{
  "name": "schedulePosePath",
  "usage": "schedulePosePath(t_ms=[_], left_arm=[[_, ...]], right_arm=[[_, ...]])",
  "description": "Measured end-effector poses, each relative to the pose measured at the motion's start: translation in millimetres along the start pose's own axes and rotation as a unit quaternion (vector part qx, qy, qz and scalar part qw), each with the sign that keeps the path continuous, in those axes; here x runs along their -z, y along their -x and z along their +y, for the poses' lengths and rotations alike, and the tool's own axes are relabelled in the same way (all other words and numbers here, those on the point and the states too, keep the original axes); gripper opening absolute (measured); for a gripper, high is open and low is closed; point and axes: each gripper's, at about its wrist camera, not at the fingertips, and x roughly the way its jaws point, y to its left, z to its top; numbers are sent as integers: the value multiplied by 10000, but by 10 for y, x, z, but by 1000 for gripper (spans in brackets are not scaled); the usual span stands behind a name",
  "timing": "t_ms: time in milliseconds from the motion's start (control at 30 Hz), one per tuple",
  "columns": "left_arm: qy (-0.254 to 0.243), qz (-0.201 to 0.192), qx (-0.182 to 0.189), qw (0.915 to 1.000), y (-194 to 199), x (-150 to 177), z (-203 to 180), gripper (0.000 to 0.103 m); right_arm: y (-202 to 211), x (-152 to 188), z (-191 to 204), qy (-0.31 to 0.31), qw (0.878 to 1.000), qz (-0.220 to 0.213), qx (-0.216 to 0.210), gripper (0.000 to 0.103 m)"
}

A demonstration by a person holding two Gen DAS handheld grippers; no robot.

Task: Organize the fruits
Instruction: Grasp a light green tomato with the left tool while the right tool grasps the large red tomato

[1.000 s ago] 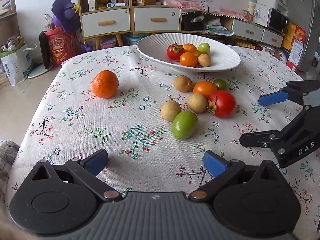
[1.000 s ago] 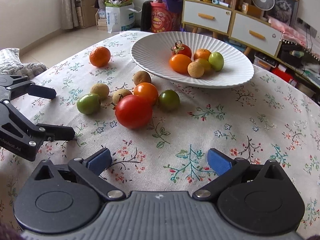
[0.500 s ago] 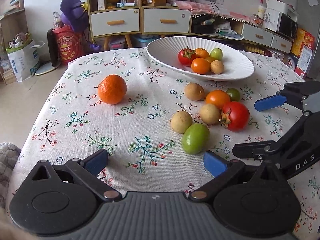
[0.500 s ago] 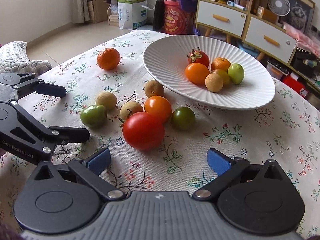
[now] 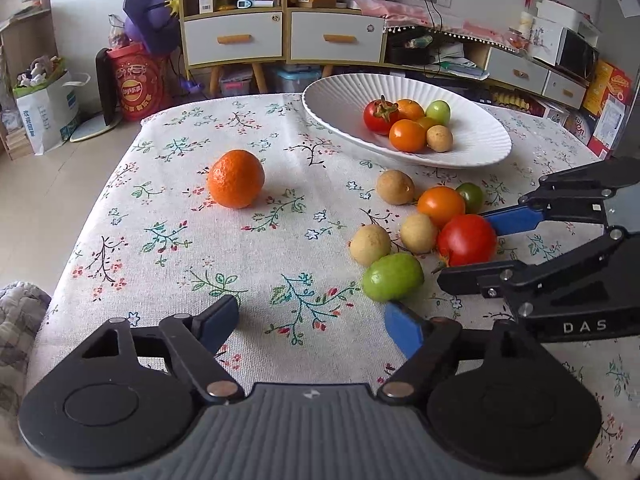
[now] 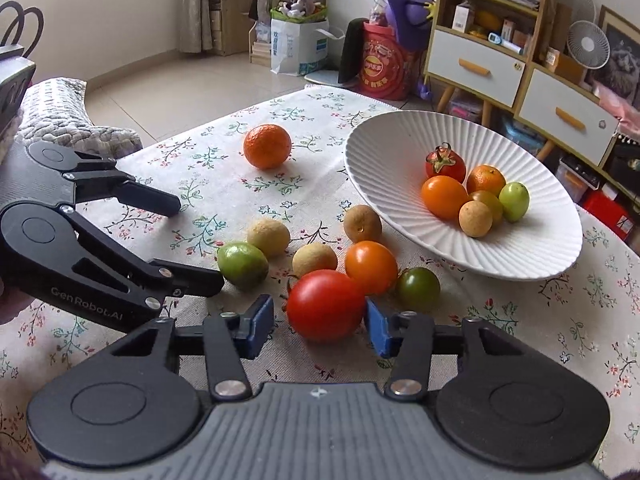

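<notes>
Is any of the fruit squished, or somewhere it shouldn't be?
Nothing looks squished or spilled. One round orange mandarin sits alone on the flowered tablecloth, apart from the cluster by the ribbed white plate. The right gripper is open around the big red tomato.

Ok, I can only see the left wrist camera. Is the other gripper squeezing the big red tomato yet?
Observer: Not yet. In the right wrist view the red tomato sits between the right gripper's open blue pads, and there is a clear gap on the left side.
Child: What's the dark thing peeking out behind the orange tomato?
Observer: A dark green tomato. From this side it shows whole, lying on the tablecloth beside the orange tomato, just ahead of the right pad.
</notes>
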Motion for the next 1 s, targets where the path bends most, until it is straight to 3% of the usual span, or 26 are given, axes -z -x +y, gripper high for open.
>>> schedulePosePath(t_ms=[300,833,1000], left_arm=[[-13,47,420,9991,-7,-73,-109,59],[413,99,437,9981,-38,-134,-266,58],[412,117,432,9981,-54,-163,-337,42]], right_arm=[[11,-27,-35,-238,9996,97,130,38],[126,113,-201,-335,9989,215,262,38],[147,146,-239,-358,9986,234,316,38]])
